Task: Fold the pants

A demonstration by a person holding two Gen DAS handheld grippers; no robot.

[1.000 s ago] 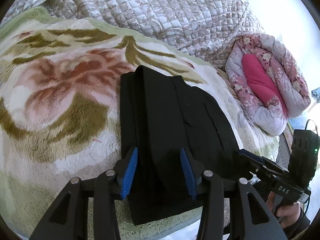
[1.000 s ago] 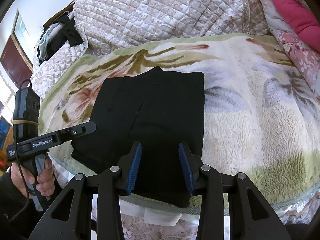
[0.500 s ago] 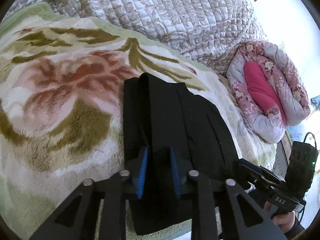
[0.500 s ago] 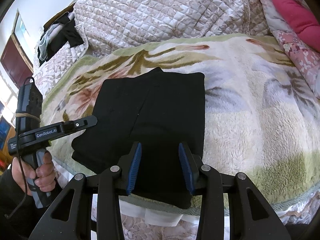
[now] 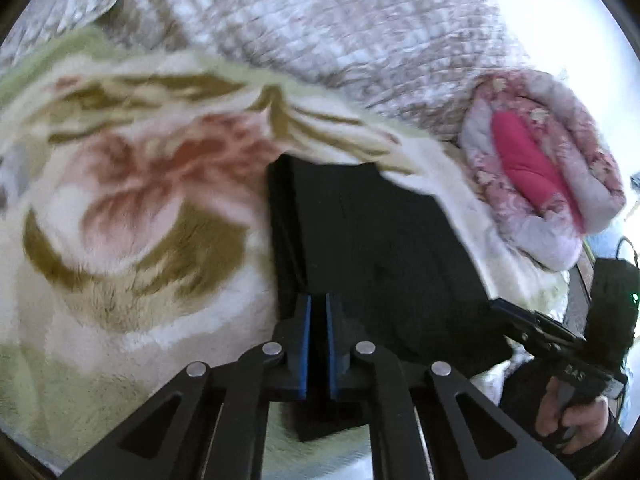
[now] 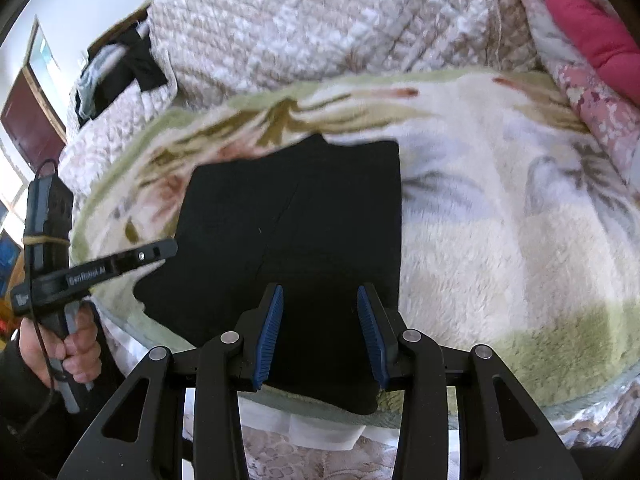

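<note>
Lying folded into a dark rectangle, the black pants (image 6: 296,240) sit mid-frame on the fleece floral blanket (image 6: 500,248) in the right wrist view, near edge at the blanket's lower border. In the left wrist view the same pants (image 5: 380,264) run from centre toward lower right, stacked folded layers showing along their left edge.

Left gripper (image 5: 318,344): bottom centre of its own view, jaws have just been closing, blue pads now nearly together with only a thin dark slit between them. They sit over the near left edge of the pants; whether cloth is actually pinched in that slit, cannot tell, frame is blurred. In the right wrist view this gripper (image 6: 168,249) shows at mid-left, tip at the pants' left edge, a hand (image 6: 68,344) around its handle.

Right gripper (image 6: 320,332): bottom centre, pads apart, poised over the near end of the pants, not pressing on anything visible. It appears at lower right of the left wrist view (image 5: 504,308).

Quilted bedspread (image 6: 320,24) fills the top of frame; pink rolled duvet (image 5: 540,168) at right.
</note>
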